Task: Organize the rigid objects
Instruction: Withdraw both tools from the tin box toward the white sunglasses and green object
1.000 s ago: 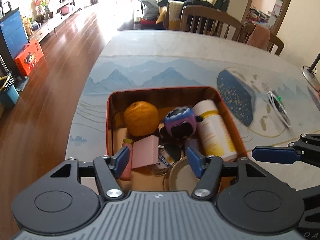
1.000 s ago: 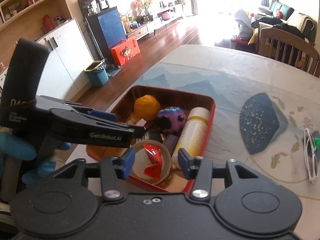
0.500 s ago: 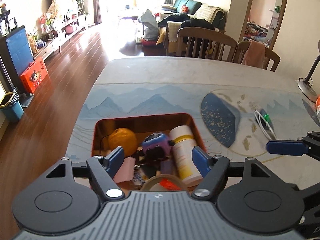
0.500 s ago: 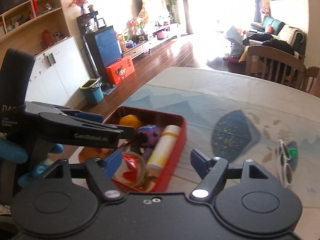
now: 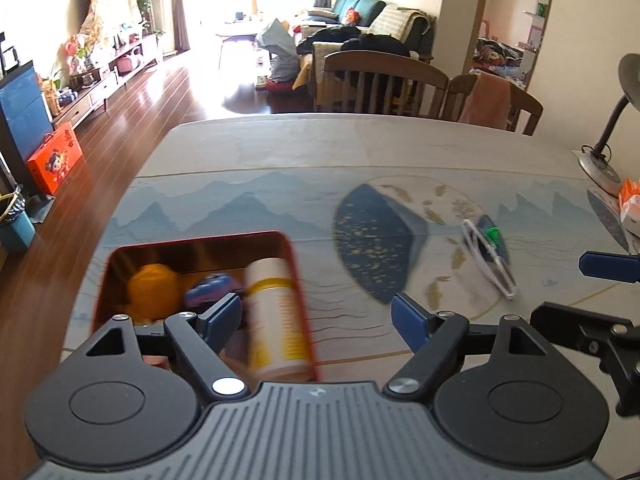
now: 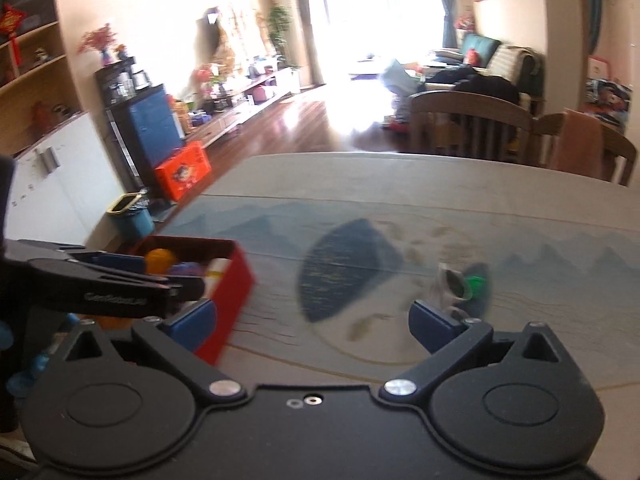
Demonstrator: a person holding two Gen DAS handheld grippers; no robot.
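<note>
A red box [image 5: 304,280] sits at the table's near left and holds an orange [image 5: 154,290], a purple toy [image 5: 210,286] and a white bottle with a yellow label [image 5: 276,312]. It also shows in the right wrist view [image 6: 234,284]. White-framed glasses [image 5: 486,258] lie on the table to the right with a green item [image 5: 493,235] beside them; they also show in the right wrist view [image 6: 452,284]. My left gripper [image 5: 316,316] is open and empty over the box's right edge. My right gripper [image 6: 312,324] is open and empty, to the right of the box.
A patterned mat [image 5: 380,248] covers the table. A desk lamp [image 5: 600,160] and an orange-white pack [image 5: 630,204] stand at the far right. Wooden chairs [image 5: 384,80] line the far edge. The table's left edge drops to the wood floor [image 5: 100,160].
Both grippers have opened wider, drawn back from the box and swung right. The box has slid to the left in both views and the glasses are nearer the right gripper.
</note>
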